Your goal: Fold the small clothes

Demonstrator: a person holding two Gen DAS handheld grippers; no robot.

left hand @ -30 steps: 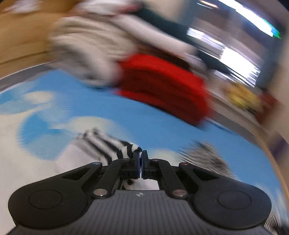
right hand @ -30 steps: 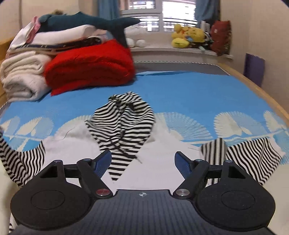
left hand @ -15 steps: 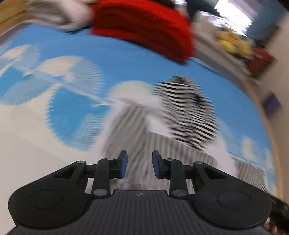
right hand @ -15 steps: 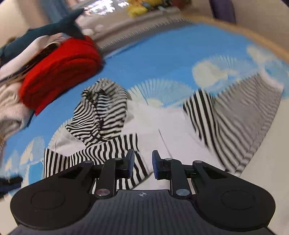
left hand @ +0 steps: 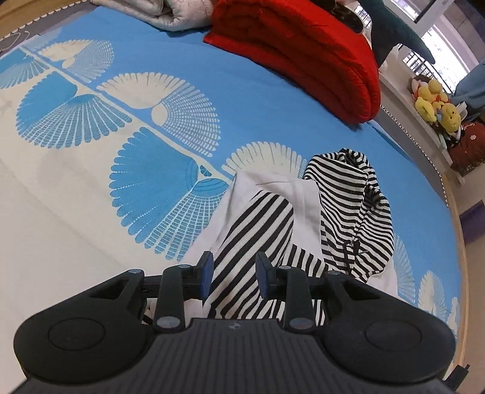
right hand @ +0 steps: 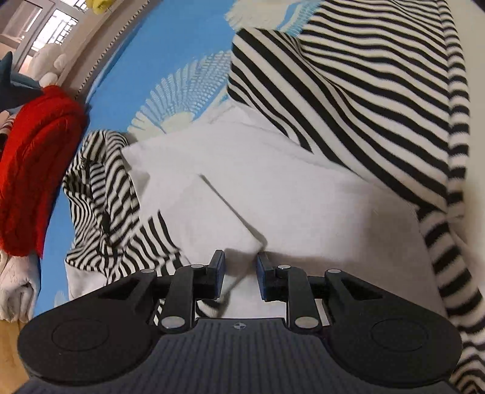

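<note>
Black-and-white striped hoodie (left hand: 348,209) (white body)

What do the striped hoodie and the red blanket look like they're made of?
The striped hoodie looks like soft matte cotton jersey: it drapes in limp folds, with a plain white body panel and a thin drawcord. The red blanket seems a thick fuzzy knit or fleece, given its ribbed, plush rolled edges. Neither fibre can be confirmed.

A blue bedsheet (left hand: 145,72) printed with white fan shapes covered the bed in front of me. At its far side lay a folded red blanket (left hand: 306,51), with a pale folded quilt (left hand: 169,12) just beside it. Beyond the red blanket, on a ledge under the window, sat yellow plush toys (left hand: 433,100) and a dark teal plush shark (left hand: 394,33).
</note>
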